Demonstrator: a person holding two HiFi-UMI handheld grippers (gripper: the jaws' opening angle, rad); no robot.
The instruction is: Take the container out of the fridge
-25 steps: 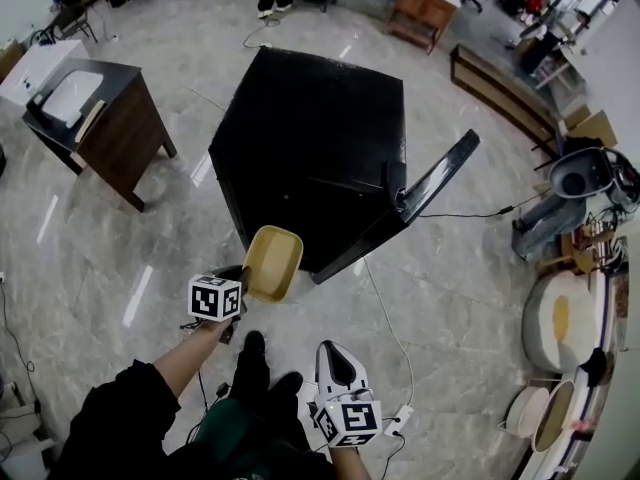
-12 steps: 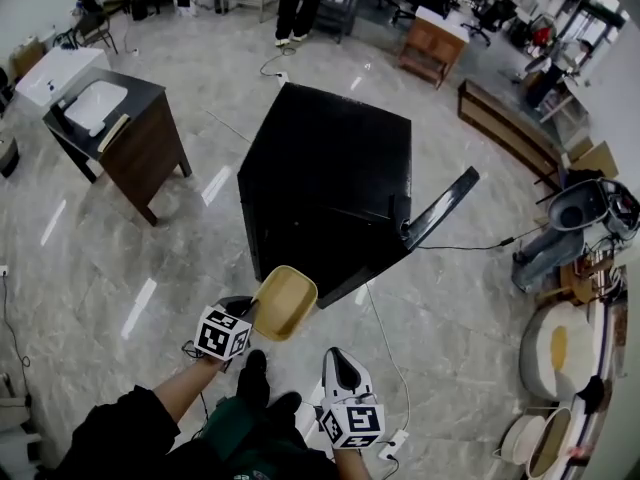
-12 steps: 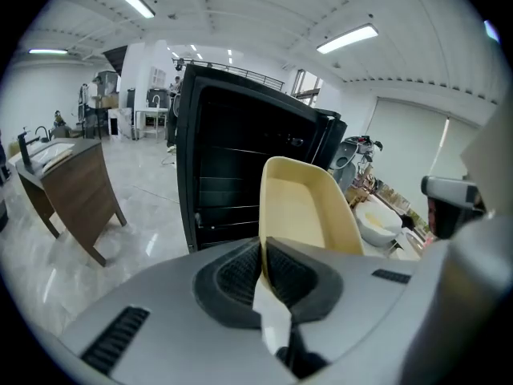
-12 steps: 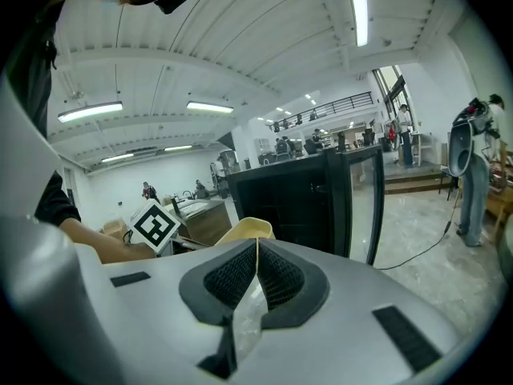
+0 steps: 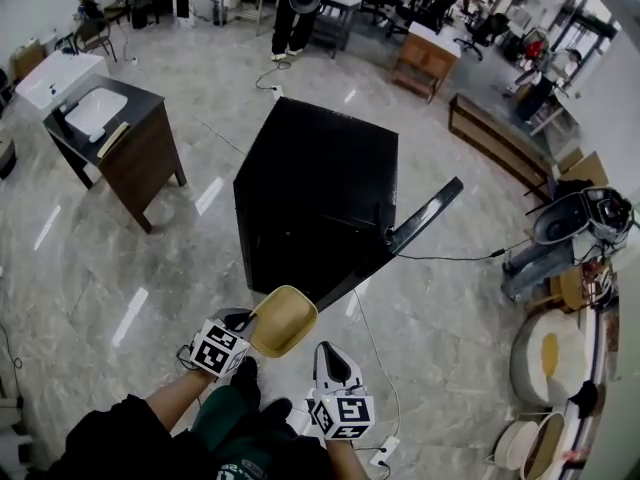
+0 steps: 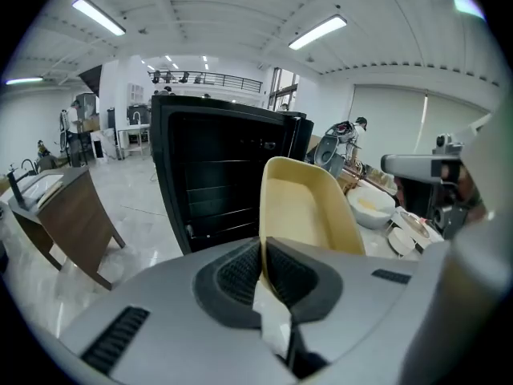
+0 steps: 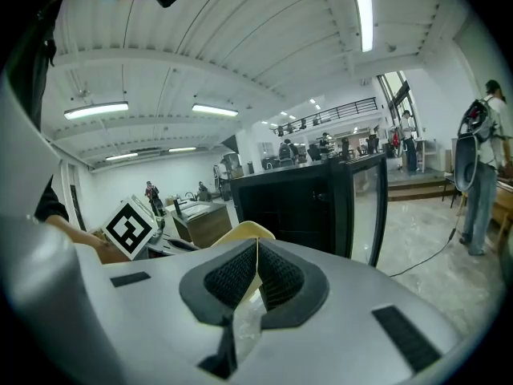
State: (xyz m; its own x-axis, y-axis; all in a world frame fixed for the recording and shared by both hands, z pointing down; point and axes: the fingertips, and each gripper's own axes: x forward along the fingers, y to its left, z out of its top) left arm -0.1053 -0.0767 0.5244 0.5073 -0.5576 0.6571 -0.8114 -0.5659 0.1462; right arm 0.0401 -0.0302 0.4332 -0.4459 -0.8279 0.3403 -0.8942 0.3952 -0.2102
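Note:
My left gripper (image 5: 248, 330) is shut on the rim of a pale yellow, empty, tub-shaped container (image 5: 283, 320), held tilted in the air in front of the black fridge (image 5: 310, 188). In the left gripper view the container (image 6: 309, 207) sticks out past the closed jaws of the left gripper (image 6: 263, 267), with the fridge (image 6: 216, 175) behind it. The fridge door (image 5: 425, 216) stands open to the right. My right gripper (image 5: 332, 356) is lower and to the right of the container, shut on nothing. In the right gripper view the jaws of the right gripper (image 7: 256, 275) meet, and the container's edge (image 7: 240, 233) shows behind them.
A dark wooden cabinet with a white sink (image 5: 110, 138) stands left of the fridge. A cable and a power strip (image 5: 383, 450) lie on the marble floor near my feet. White basins and bowls (image 5: 545, 343) line the right side. A person (image 5: 300, 8) stands far behind the fridge.
The left gripper has drawn the container away from the fridge towards me, lifting and rolling it. The right gripper has stayed almost where it was.

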